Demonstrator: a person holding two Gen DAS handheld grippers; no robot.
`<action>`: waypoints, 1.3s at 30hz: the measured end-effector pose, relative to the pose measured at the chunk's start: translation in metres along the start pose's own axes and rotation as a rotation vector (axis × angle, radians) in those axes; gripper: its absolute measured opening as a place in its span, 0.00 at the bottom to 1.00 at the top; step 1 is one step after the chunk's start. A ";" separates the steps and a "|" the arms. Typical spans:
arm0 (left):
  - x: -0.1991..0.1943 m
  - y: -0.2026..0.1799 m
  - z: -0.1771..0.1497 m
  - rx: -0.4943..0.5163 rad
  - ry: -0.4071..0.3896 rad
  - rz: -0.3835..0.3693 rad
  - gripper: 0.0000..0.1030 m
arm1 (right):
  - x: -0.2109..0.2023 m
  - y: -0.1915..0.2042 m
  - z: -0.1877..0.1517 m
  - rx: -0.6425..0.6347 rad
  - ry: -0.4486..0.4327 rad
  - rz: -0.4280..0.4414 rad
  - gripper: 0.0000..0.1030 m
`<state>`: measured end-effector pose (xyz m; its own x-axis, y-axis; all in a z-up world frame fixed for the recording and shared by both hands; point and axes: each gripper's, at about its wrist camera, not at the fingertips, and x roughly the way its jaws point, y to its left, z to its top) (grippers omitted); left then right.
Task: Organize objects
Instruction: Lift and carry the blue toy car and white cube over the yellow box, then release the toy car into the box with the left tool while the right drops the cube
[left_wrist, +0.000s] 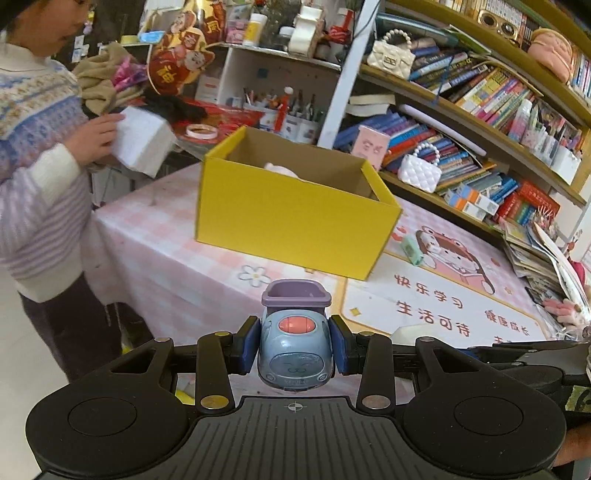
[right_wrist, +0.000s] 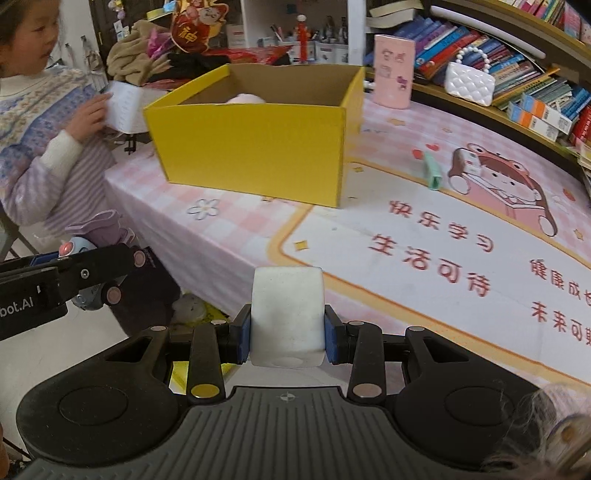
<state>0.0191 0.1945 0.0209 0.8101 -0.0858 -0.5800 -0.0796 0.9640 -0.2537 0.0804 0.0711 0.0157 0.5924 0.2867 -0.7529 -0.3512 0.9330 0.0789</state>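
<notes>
My left gripper (left_wrist: 296, 345) is shut on a blue toy car (left_wrist: 295, 350) with a purple bin on its back and a pink button on top. It hangs over the near part of the table, short of the open yellow box (left_wrist: 291, 221). My right gripper (right_wrist: 288, 339) is shut on a white rounded block (right_wrist: 288, 317), held above the table's near edge. The yellow box (right_wrist: 255, 147) stands farther back, with a pale pink thing (right_wrist: 245, 99) inside. The left gripper and its toy car (right_wrist: 92, 236) show at the left of the right wrist view.
A person in a patterned sweater (left_wrist: 37, 155) stands at the table's left end holding a white box (left_wrist: 142, 144). A green eraser-like piece (right_wrist: 433, 170) lies on the pink printed tablecloth (right_wrist: 424, 266). Crowded bookshelves (left_wrist: 480, 110) line the far side.
</notes>
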 end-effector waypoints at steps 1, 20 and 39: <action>-0.003 0.003 0.001 0.003 -0.007 0.001 0.37 | 0.000 0.003 0.000 0.003 -0.002 0.003 0.33; 0.030 -0.004 0.118 0.052 -0.267 -0.027 0.37 | -0.015 -0.009 0.118 0.001 -0.303 -0.034 0.33; 0.174 -0.023 0.148 0.101 -0.048 0.092 0.37 | 0.118 -0.029 0.200 -0.295 -0.149 0.000 0.34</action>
<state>0.2478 0.1944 0.0411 0.8292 0.0138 -0.5587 -0.0975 0.9879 -0.1204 0.3054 0.1210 0.0548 0.6846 0.3354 -0.6472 -0.5330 0.8360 -0.1306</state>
